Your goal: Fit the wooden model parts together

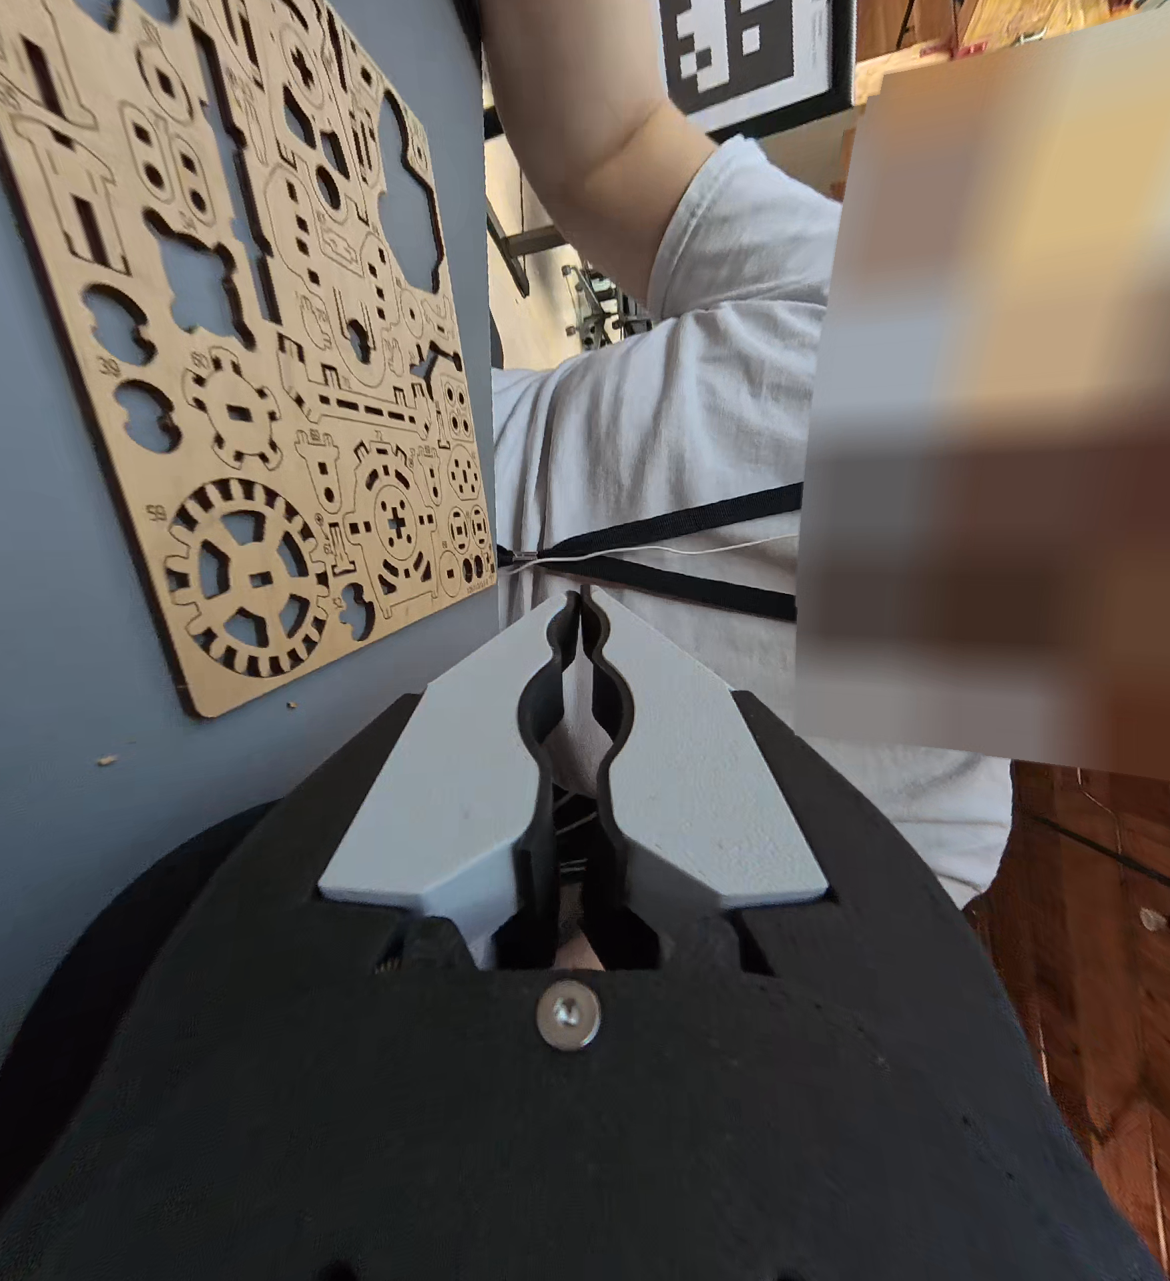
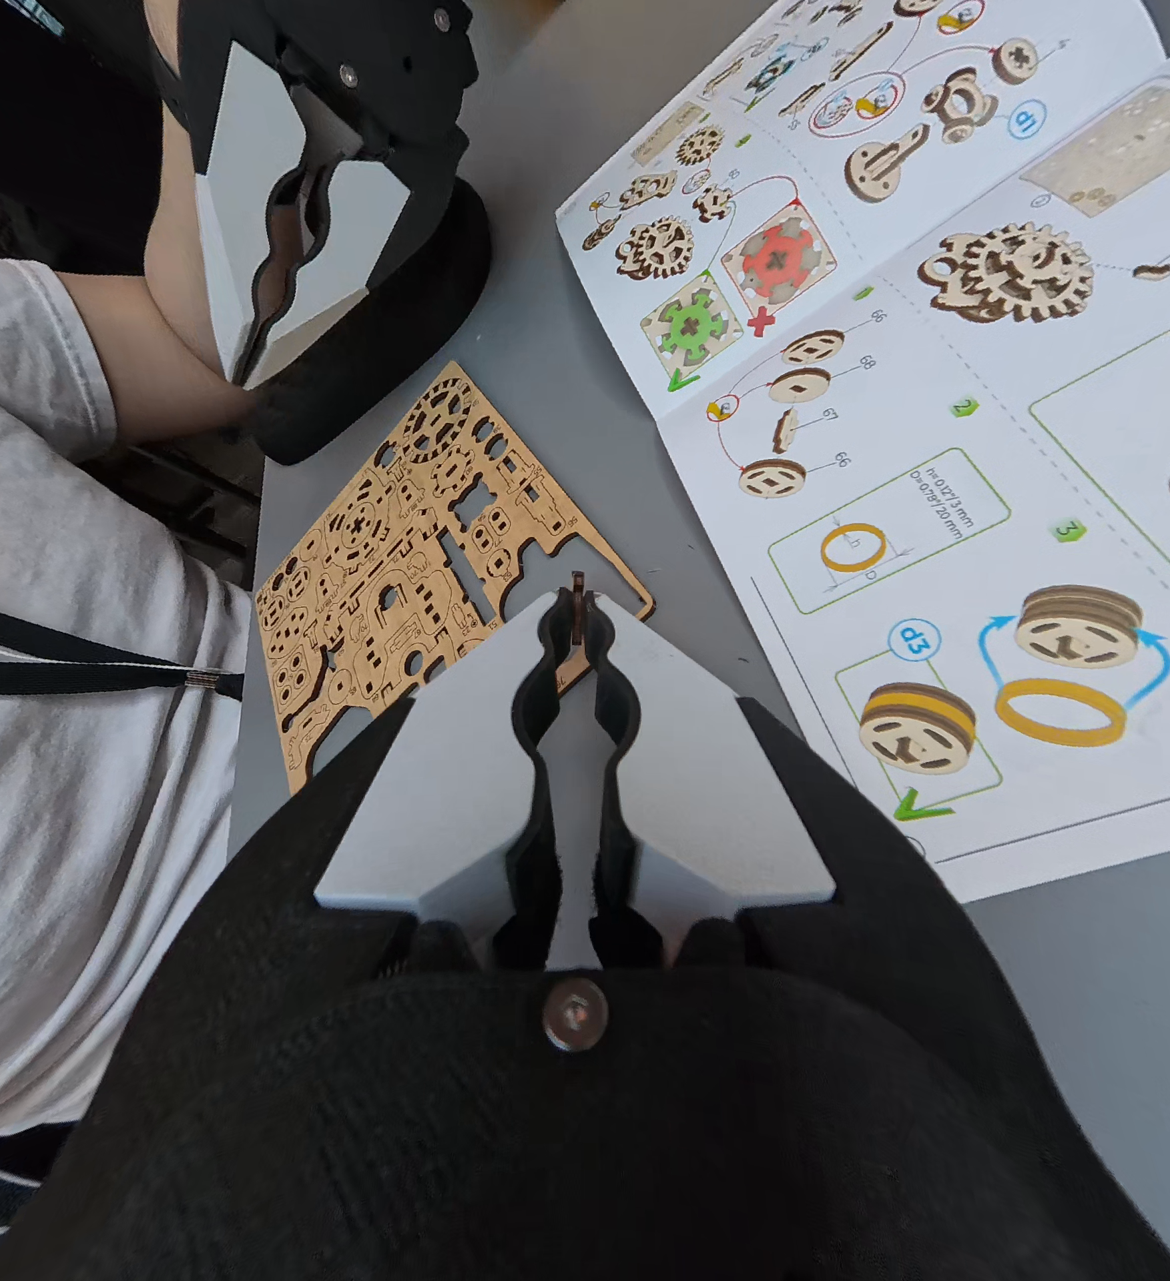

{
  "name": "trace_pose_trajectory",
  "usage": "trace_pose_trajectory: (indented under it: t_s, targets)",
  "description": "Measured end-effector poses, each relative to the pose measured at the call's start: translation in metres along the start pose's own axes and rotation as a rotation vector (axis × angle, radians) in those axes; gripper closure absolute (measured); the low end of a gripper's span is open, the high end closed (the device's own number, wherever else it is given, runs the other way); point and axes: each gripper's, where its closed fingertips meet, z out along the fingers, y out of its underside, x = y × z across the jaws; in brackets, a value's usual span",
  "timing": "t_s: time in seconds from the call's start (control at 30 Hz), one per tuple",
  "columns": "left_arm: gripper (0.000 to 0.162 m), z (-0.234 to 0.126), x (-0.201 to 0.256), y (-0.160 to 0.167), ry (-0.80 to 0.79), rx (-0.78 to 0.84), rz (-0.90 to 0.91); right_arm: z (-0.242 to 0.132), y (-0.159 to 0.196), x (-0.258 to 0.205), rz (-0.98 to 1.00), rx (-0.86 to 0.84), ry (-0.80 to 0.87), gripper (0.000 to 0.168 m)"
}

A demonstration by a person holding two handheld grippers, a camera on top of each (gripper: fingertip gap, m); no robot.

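A laser-cut wooden parts sheet [image 1: 235, 360] lies on the grey table [image 1: 27, 624]; it also shows in the right wrist view [image 2: 415, 554]. My right gripper [image 2: 576, 606] is shut on a small thin wooden part [image 2: 576, 589], which I see edge-on. The part sticks out a little past the fingertips, just above the sheet's near corner. My left gripper [image 1: 580, 603] is shut with its pads pressed together, held off the table edge and pointing at a person's white shirt. It also shows in the right wrist view [image 2: 245, 374] at the upper left, with its tips together.
An open instruction booklet [image 2: 915, 450] covers the table to the right of the sheet. A person in a white T-shirt [image 1: 672, 450] with black straps sits close at the table edge. Small wood crumbs [image 1: 107, 760] lie near the sheet. A wooden floor [image 1: 1123, 1005] lies below. The left gripper's tips are roughly 20 centimeters from the right gripper's.
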Motion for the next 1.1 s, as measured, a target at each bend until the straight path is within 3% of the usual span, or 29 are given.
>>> trace_pose_trajectory:
  t_s: [0.1,0.3,0.53,0.63,0.73,0.77,0.87,0.93,1.1]
  targets:
    - [0.162,-0.025,-0.009,-0.026,-0.131,0.147,0.112,-0.005,-0.013,-0.005,-0.005,0.071,-0.009,0.167]
    - [0.162,-0.089,0.001,-0.081,-0.516,0.51,0.618,-0.002,-0.041,-0.024,0.026,0.104,-0.099,0.168]
    - [0.156,-0.154,0.031,-0.086,-0.707,0.835,0.919,0.032,-0.11,-0.048,-0.085,0.03,-0.195,0.167]
    - [0.149,-0.165,0.03,-0.084,-0.75,0.89,0.964,0.049,-0.122,-0.047,-0.128,0.0,-0.214,0.167]
    - [0.122,-0.171,0.025,-0.082,-0.767,0.931,0.966,0.06,-0.122,-0.044,-0.129,0.04,-0.241,0.167]
    - [0.121,-0.172,0.022,-0.082,-0.764,0.933,0.958,0.062,-0.121,-0.044,-0.119,0.069,-0.256,0.167]
    - [0.133,-0.167,0.014,-0.077,-0.735,0.859,0.924,0.059,-0.12,-0.038,-0.08,0.125,-0.252,0.167]
    - [0.153,-0.162,0.013,-0.073,-0.717,0.812,0.926,0.054,-0.126,-0.033,-0.086,0.182,-0.225,0.167]
    - [0.156,-0.162,0.013,-0.071,-0.71,0.802,0.902,0.048,-0.135,-0.025,-0.063,0.261,-0.207,0.167]
